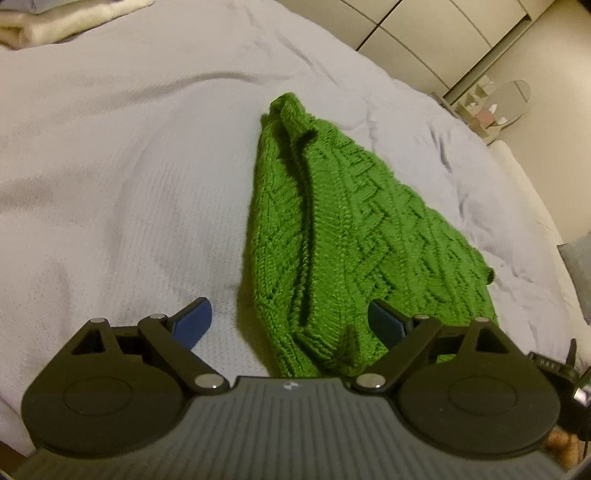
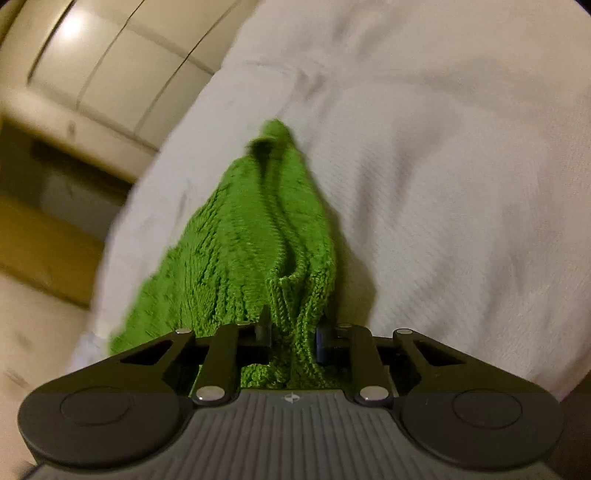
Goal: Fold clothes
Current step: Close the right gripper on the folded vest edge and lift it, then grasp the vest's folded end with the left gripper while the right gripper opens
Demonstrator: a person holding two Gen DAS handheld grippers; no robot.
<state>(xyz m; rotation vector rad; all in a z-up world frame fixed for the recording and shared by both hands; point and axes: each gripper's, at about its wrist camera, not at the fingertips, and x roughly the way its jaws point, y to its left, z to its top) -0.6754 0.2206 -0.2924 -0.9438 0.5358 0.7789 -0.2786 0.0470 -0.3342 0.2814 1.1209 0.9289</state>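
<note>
A green knitted sweater (image 1: 354, 229) lies bunched lengthwise on the bed (image 1: 129, 184), its narrow end pointing far away and its wider end near the two tools. It rests on a pale, finely ribbed bedspread, right of the middle in the left wrist view, with a deep fold running along its length.

The left tongs (image 1: 291, 321) stand wide apart, blue pads clear of the knit; the near edge of the sweater lies between and below them, not pinched. The right tongs (image 2: 291, 338) are drawn close together on a thick ridge of the near hem, and the pads appear to press the wool, though that view is blurred, so how firm the grip is remains uncertain.

The sweater looks soft and bulky, with a chunky cable pattern. It will likely sag and stretch when lifted by one point, and its open stitches could snag on a pad corner. It is probably light enough for one tool, but limp, so it will not hold any shape by itself. The rough wool should not slip readily.

The best hold seems to be the ribbed hem or a doubled edge, where the knit is densest, with each tool taking one corner so the cloth spreads flat. Folded pale cloth (image 1: 55, 22) sits at the far left.
</note>
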